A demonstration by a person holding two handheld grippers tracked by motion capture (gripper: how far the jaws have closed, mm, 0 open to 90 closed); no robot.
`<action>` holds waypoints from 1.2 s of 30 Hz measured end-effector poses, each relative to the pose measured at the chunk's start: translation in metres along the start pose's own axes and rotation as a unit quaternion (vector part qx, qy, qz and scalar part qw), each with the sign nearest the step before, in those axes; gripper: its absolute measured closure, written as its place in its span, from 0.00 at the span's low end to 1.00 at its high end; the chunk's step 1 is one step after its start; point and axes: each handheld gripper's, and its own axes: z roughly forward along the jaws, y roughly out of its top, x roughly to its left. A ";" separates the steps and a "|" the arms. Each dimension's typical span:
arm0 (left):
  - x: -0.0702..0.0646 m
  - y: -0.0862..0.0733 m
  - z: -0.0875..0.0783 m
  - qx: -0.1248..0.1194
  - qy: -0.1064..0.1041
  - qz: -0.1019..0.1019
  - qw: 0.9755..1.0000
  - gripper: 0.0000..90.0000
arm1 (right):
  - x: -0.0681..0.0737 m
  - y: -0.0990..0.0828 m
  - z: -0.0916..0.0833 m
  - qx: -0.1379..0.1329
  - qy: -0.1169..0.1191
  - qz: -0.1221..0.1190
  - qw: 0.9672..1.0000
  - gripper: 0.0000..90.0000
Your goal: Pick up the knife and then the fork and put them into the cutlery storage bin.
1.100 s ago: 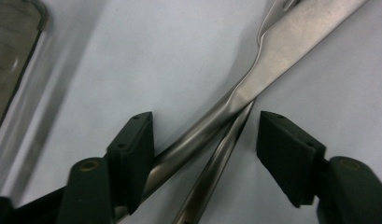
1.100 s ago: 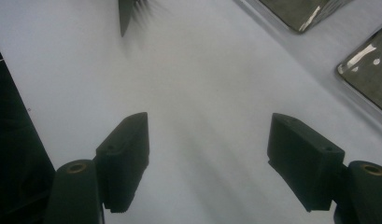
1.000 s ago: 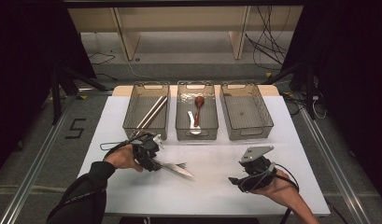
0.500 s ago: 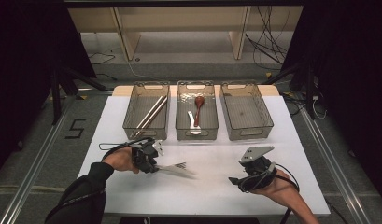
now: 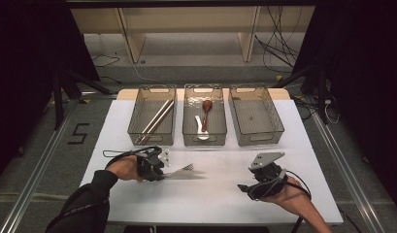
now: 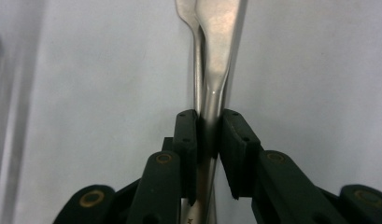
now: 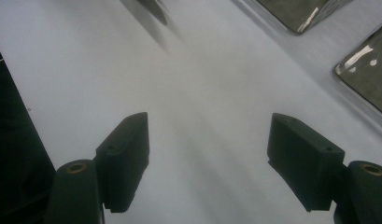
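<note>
Left claw (image 6: pixel 208 135) view – fork (image 6: pixel 213 56) cut off at top edge, tines out of frame, handle end buried between jaws. Second thin metal strip alongside it – separate utensil or not, can't tell. High view: fork (image 5: pixel 182 171) tip smeared by blur. Right claw (image 7: pixel 209 154) view – two bin corners (image 7: pixel 361 70) clipped by top and right edges, dark blurry thing (image 7: pixel 153 11) at top edge unidentifiable.
</note>
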 end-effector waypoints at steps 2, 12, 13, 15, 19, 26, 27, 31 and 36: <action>-0.001 0.000 0.000 -0.002 -0.002 0.002 1.000 0.87 | 0.000 0.000 0.000 0.000 0.000 0.000 1.000 0.34; 0.000 0.002 -0.006 -0.018 -0.004 -0.012 1.000 0.88 | 0.000 0.000 -0.001 0.000 0.002 0.000 1.000 0.34; -0.001 0.003 -0.006 -0.024 -0.001 -0.017 1.000 0.88 | 0.000 0.000 -0.001 0.000 0.002 0.000 1.000 0.34; -0.001 0.005 -0.008 -0.023 -0.002 -0.019 1.000 0.88 | 0.000 0.000 0.000 -0.001 0.001 -0.002 1.000 0.34; 0.000 0.006 -0.011 -0.034 -0.002 -0.040 0.999 0.88 | 0.000 0.000 -0.001 -0.001 0.002 -0.001 1.000 0.34; -0.001 0.010 -0.015 -0.044 -0.009 -0.066 0.997 0.88 | 0.001 0.001 -0.001 -0.003 0.000 -0.001 1.000 0.34; -0.001 0.011 -0.015 -0.045 -0.013 -0.071 0.996 0.88 | 0.001 0.001 -0.001 -0.006 0.000 -0.004 1.000 0.34; -0.005 0.017 -0.018 -0.047 -0.028 -0.078 0.995 0.88 | 0.006 0.005 -0.003 -0.018 0.003 -0.014 1.000 0.34; -0.014 0.027 -0.022 -0.047 -0.053 -0.075 0.995 0.88 | 0.014 0.011 -0.004 -0.035 0.010 -0.035 0.999 0.34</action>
